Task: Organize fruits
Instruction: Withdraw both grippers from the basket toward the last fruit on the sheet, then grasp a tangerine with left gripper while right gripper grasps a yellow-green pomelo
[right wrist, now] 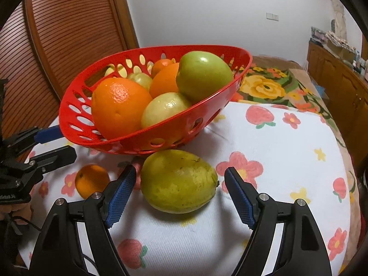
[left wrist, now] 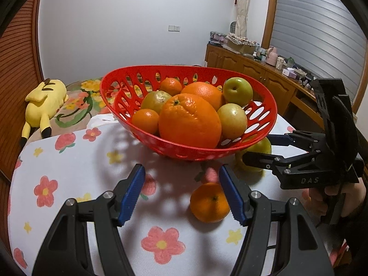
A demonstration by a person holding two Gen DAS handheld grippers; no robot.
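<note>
Judging by the layout, the step in hand is collecting the last 2 loose fruits for the perforated red plastic basket (left wrist: 264,105), which fills the upper centre of both views, heaped with oranges and green apples.

The left gripper (left wrist: 181,189) stands open and empty; the small round orange mandarin (left wrist: 210,203) lies lower centre, just beside the right-hand pad, though contact cannot be told.

The right gripper (right wrist: 180,189) is open wide around the large yellow-green pear-shaped fruit (right wrist: 178,180), pads clear on both sides.

Next, each gripper probably needs to centre, close gently, then lift over the rim. The flowered white tablecloth (right wrist: 287,156) looks soft, so the fruits may roll.
</note>
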